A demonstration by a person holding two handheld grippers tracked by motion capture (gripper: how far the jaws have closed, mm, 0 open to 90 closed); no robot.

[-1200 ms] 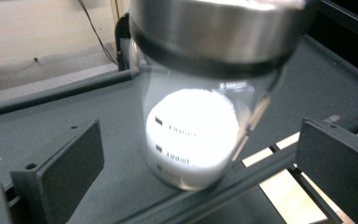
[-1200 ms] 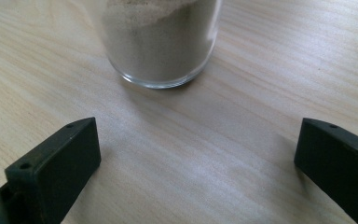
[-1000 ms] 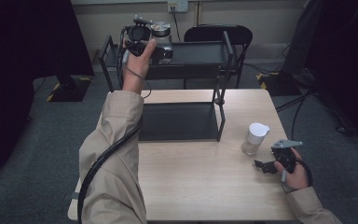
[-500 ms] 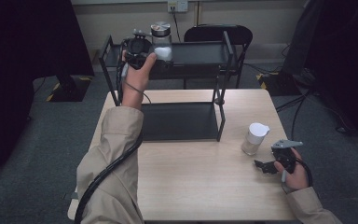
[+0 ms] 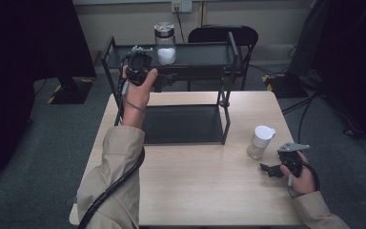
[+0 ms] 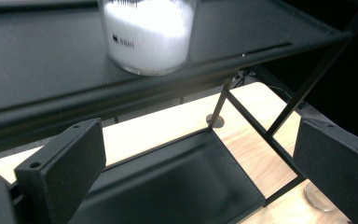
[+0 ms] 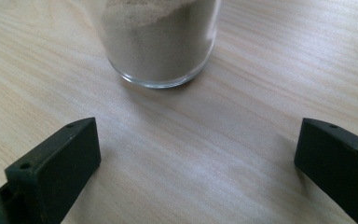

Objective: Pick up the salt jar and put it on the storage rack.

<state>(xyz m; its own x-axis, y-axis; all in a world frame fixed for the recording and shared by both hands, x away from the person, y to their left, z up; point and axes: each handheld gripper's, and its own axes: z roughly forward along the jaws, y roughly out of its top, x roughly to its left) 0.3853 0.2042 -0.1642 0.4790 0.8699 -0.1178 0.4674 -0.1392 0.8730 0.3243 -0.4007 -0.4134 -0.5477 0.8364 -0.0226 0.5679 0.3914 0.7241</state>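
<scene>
While the left gripper [image 5: 164, 77] hangs in the air at the front edge of the rack's top shelf [image 5: 205, 53], its jaws stand wide apart with nothing between them and touch nothing. In the left gripper view, those jaws frame the shelf's front lip, and the jar of white powder [image 6: 147, 32] stands upright on the shelf just beyond, clear of both jaws. Seen from the high view, this jar [image 5: 165, 43] has a metal lid and sits toward the left part of the top shelf, just beside the left hand [image 5: 138, 88].

Below it, the black rack [image 5: 225, 102] stands on the far half of the wooden surface [image 5: 205, 191], its lower tray [image 5: 181, 124] bare.

The right gripper [image 5: 267, 170] lies low near the right front of the surface, its jaws likewise spread wide and holding nothing. In the right gripper view, the jaws rest close over the wood, and a glass jar of brownish powder [image 7: 156, 42] stands upright ahead of them, near but not touching. From the high view this white-lidded jar [image 5: 261, 141] stands just right of the rack.
</scene>
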